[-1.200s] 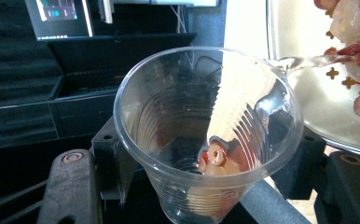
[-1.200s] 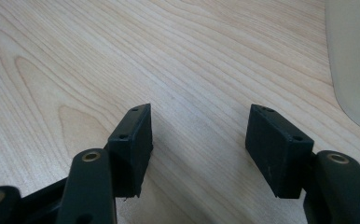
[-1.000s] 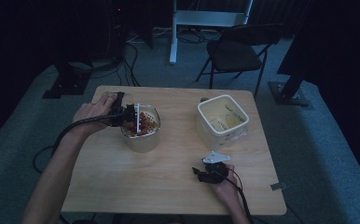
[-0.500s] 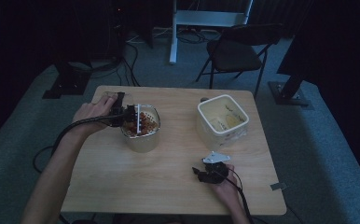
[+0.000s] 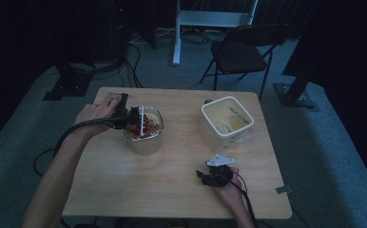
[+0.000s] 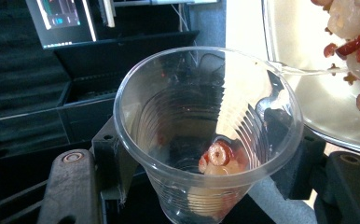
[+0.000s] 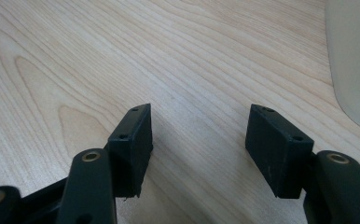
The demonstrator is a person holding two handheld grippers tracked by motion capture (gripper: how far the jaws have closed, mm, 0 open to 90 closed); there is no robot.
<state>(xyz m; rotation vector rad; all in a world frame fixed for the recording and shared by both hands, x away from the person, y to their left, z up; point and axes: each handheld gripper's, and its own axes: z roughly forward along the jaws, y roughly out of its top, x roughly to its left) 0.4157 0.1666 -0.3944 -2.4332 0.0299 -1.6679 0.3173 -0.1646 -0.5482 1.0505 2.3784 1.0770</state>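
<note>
Left hand-held gripper (image 6: 206, 186): its jaws are clamping the clear plastic cup (image 6: 206, 140) from both sides, and the person's left hand (image 5: 96, 114) is holding it at the near-left rim of the bowl

Clear plastic cup: it is lying tipped, its mouth facing the left gripper view's camera, with a few pieces of red and pale fruit (image 6: 218, 156) sitting in its lower end

Bowl (image 5: 143, 142): it is standing on the left half of the counter (image 5: 172, 190), carrying a heap of red and pale pieces; in the left gripper view its pale wall (image 6: 308, 70) is touching the cup's lip at the upper right

White tub (image 5: 226, 130): it is sitting on the right half of the counter, well apart from the bowl, its top open

Right hand-held gripper (image 7: 199, 140): its jaws are standing apart with only bare wood between them; in the high view it is resting low on the counter (image 5: 213, 175) near the front edge, just in front of the white tub

Folding chair (image 5: 243, 52): it is standing on the floor beyond the counter's far edge
</note>
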